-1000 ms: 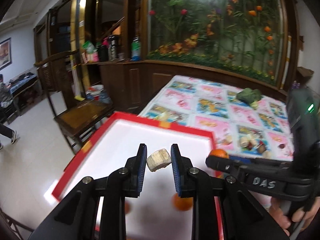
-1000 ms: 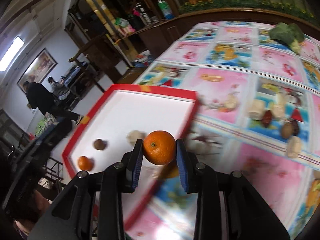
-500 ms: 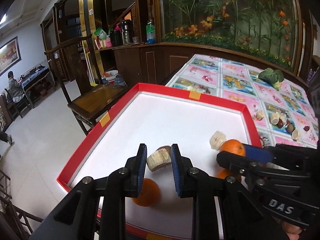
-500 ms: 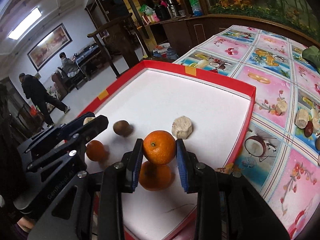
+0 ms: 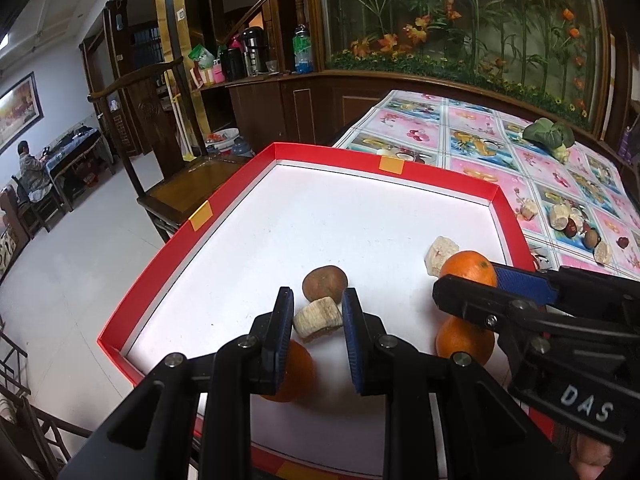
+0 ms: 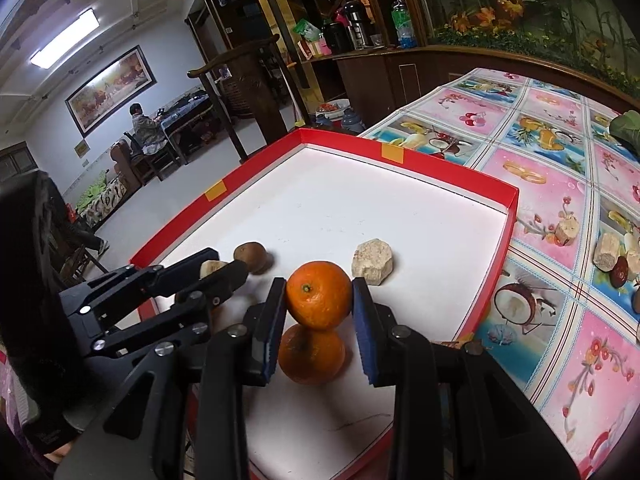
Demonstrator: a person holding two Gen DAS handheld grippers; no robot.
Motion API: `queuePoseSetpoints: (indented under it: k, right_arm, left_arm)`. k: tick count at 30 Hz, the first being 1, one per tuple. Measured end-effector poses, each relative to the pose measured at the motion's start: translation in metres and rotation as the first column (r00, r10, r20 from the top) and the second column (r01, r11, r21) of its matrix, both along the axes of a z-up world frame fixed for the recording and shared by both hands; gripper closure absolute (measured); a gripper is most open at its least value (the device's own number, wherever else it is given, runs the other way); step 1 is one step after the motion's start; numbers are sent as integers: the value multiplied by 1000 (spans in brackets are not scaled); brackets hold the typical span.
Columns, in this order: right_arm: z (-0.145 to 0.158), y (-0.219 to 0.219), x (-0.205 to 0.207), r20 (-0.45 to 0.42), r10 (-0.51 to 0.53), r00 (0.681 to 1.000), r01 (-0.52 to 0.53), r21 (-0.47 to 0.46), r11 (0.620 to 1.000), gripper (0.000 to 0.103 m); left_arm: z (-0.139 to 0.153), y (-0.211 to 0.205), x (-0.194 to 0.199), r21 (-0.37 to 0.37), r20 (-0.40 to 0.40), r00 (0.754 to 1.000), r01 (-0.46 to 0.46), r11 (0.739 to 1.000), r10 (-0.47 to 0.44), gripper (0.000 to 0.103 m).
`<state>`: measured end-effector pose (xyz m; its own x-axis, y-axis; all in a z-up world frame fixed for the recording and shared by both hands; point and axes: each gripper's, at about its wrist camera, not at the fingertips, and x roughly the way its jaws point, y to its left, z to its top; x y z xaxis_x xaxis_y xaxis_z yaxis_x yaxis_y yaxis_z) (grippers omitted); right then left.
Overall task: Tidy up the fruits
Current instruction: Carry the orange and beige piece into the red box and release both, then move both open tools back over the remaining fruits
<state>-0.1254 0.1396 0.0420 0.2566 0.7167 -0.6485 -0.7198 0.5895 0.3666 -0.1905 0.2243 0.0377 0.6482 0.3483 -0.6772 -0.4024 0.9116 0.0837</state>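
A red-rimmed white tray (image 5: 200, 216) (image 6: 512, 200) lies at the table's near left. My left gripper (image 5: 316, 320) is shut on a pale beige fruit chunk (image 5: 316, 320) (image 6: 210, 269), held low over the tray floor. Just beyond it sits a brown round fruit (image 5: 324, 282) (image 6: 250, 257), and an orange (image 5: 298, 372) lies under the left fingers. My right gripper (image 6: 319, 300) is shut on an orange (image 6: 319, 295) (image 5: 466, 266), directly above a second orange (image 6: 312, 354) (image 5: 464, 340) resting in the tray. A beige chunk (image 6: 373, 264) (image 5: 440, 250) lies beside it.
Several loose fruit pieces (image 5: 568, 220) (image 6: 612, 256) lie on the flowered tablecloth (image 5: 480, 128) right of the tray. A leafy green vegetable (image 5: 548, 134) sits far back. A wooden chair (image 5: 180, 184) stands left of the table. A person (image 6: 142, 128) sits at a desk far off.
Both grippers came down and in over the tray with their loads still gripped; the right one swung in from over the tablecloth. In the last half second neither moved.
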Motion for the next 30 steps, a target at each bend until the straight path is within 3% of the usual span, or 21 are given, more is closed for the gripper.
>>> queuePoseSetpoints:
  k: [3, 10, 16, 21, 24, 27, 30]
  right_arm:
    - [-5, 1, 8, -42, -4, 999, 3, -5, 1000, 67]
    - [-8, -1, 14, -81, 2, 997, -4, -23, 1000, 65]
    - [12, -35, 31, -125, -39, 991, 53, 113, 992, 62]
    - [27, -96, 54, -145, -159, 977, 186, 198, 963, 61]
    - [29, -142, 63, -131, -230, 964, 253, 195, 948, 61]
    - [26, -204, 74, -112, -335, 935, 350, 171, 921, 61]
    - [22, -271, 89, -137, -455, 880, 474, 171, 864, 61]
  left_arm:
    - [0, -1, 0, 12, -7, 1000, -9, 1000, 9, 76]
    - [4, 4, -6, -12, -2, 999, -52, 999, 52, 38]
    - [18, 5, -15, -8, 28, 997, -68, 998, 69, 34]
    - [27, -10, -16, 14, 40, 999, -26, 1000, 26, 32]
    - [32, -26, -13, 25, 46, 999, 16, 1000, -17, 32]
    - [37, -48, -6, 33, 50, 996, 76, 997, -77, 32]
    - [39, -79, 3, 39, 46, 987, 154, 987, -155, 32]
